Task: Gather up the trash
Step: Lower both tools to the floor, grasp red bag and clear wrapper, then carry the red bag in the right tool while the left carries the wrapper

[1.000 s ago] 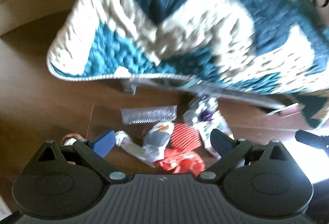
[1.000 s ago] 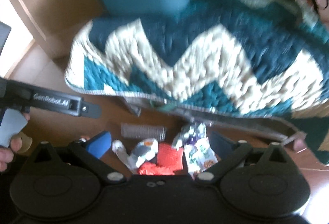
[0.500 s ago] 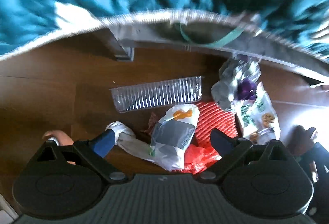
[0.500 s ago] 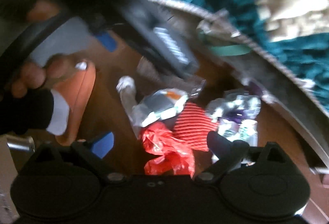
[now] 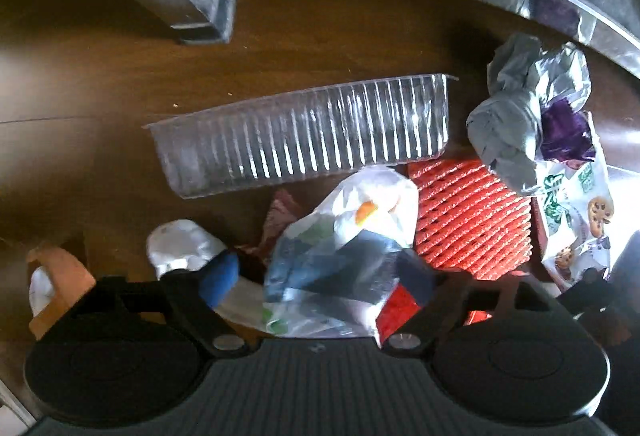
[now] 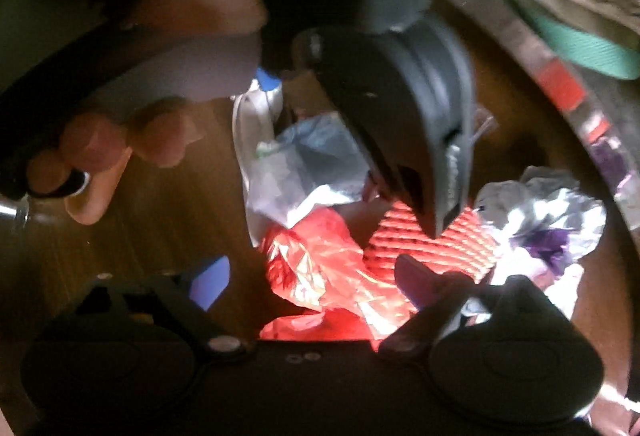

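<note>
Blue-padded fingers of your left gripper (image 5: pixel 318 278) stand wide apart, straddling the white and blue crinkled wrapper (image 5: pixel 348 248) on the brown wooden floor (image 5: pixel 80 96); the pads do not yet press it. Your right gripper (image 6: pixel 310 278) is also spread wide, its fingers either side of the red plastic bag (image 6: pixel 320 268). Beyond the left gripper, the orange ribbed foam sheet (image 5: pixel 468 216) lies partly under the wrapper, and the clear ribbed plastic tray (image 5: pixel 304 134) rests just behind both. To the right, a grey crumpled wrapper (image 5: pixel 508 124) sits against a purple wrapper (image 5: pixel 564 132), with a cookie packet (image 5: pixel 580 212) beside them. A metal frame leg (image 5: pixel 200 8) stands on the floor farther back. In the right wrist view, the left gripper's body hangs over the pile and your fingers (image 6: pixel 120 140) curl round its handle.
</note>
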Action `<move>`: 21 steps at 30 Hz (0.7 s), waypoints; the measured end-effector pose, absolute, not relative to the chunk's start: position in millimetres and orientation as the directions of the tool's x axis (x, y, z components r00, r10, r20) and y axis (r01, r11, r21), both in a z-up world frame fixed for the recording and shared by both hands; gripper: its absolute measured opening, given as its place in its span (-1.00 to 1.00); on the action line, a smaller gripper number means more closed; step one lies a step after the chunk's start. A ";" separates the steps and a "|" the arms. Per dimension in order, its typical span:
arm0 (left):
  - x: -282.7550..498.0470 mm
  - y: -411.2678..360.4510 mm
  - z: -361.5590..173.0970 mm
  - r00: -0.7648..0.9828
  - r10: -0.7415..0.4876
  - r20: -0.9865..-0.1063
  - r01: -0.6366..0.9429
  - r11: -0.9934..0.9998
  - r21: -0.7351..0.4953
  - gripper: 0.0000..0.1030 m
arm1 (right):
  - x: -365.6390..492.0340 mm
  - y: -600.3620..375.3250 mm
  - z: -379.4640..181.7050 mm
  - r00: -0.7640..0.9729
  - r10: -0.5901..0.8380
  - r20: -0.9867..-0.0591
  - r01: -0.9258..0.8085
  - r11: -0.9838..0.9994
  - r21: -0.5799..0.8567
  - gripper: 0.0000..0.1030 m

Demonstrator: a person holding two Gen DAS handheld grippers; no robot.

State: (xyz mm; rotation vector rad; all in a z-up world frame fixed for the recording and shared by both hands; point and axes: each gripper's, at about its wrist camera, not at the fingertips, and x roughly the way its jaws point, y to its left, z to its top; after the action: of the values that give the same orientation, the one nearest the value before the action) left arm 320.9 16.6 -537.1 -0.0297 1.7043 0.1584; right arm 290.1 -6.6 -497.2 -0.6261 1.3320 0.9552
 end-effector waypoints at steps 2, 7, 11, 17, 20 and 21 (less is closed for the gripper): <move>321.1 16.5 -541.4 -0.145 0.067 -0.987 -0.117 0.989 0.085 0.55 | 289.9 -4.7 -506.7 -0.048 0.199 -0.979 -0.853 0.502 0.144 0.62; 323.2 17.4 -544.2 -0.124 0.091 -0.988 -0.110 0.988 0.105 0.32 | 288.4 -0.7 -517.3 -0.054 0.184 -0.982 -0.857 0.495 0.140 0.17; 323.2 22.5 -541.5 -0.113 0.050 -0.992 -0.139 0.988 0.066 -0.37 | 285.4 1.8 -519.6 -0.037 0.179 -0.983 -0.861 0.494 0.123 -0.28; 321.5 33.8 -532.2 -0.107 0.008 -0.994 -0.197 0.980 0.029 -0.75 | 283.8 -9.5 -505.5 -0.027 0.185 -0.982 -0.833 0.539 0.124 -0.61; 317.8 35.4 -514.9 -0.102 -0.002 -0.995 -0.227 0.974 0.021 -0.76 | 282.9 -17.0 -493.4 -0.035 0.194 -0.980 -0.794 0.591 0.145 -0.64; 316.9 36.1 -509.0 -0.098 -0.004 -0.995 -0.234 0.972 0.020 -0.76 | 281.3 -20.8 -488.1 -0.040 0.196 -0.980 -0.779 0.608 0.153 -0.64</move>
State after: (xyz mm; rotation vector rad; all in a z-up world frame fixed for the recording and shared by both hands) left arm 316.9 36.1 -509.0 -0.1823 1.6605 0.1953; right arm 281.3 -20.8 -488.1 -0.5371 1.3991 0.8499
